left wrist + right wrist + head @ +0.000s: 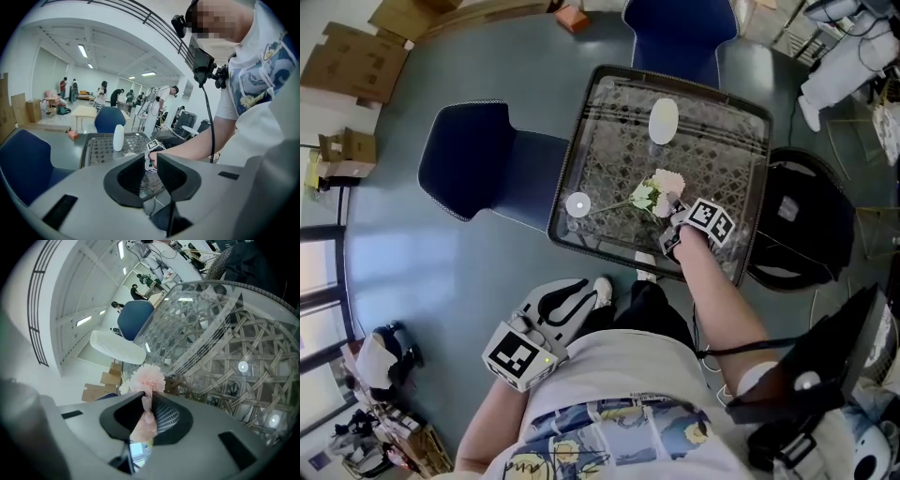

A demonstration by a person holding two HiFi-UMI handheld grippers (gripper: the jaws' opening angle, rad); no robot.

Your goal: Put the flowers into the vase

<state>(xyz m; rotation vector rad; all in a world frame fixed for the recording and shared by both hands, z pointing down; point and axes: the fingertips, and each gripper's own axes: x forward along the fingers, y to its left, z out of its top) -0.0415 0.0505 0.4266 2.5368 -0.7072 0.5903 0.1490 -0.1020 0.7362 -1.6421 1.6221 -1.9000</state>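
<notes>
Glass tabletop [722, 141] bears pale pink, frilly flowers [662, 186] pinched by right tongs [673, 212].

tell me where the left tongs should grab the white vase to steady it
Take the smooth white egg-shaped vase around its mid-body, coming in level from the person's near side. It stands upright on the glass-topped wicker table, narrowing toward the top, so a side-on hold there looks steadiest. The left tongs are open and empty.

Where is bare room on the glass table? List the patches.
Free: the far left corner, left of the vase; the right half, between the vase and the right rim of the table. Crowded: the near edge, where the flowers, the right gripper and a small white disc sit.
</notes>
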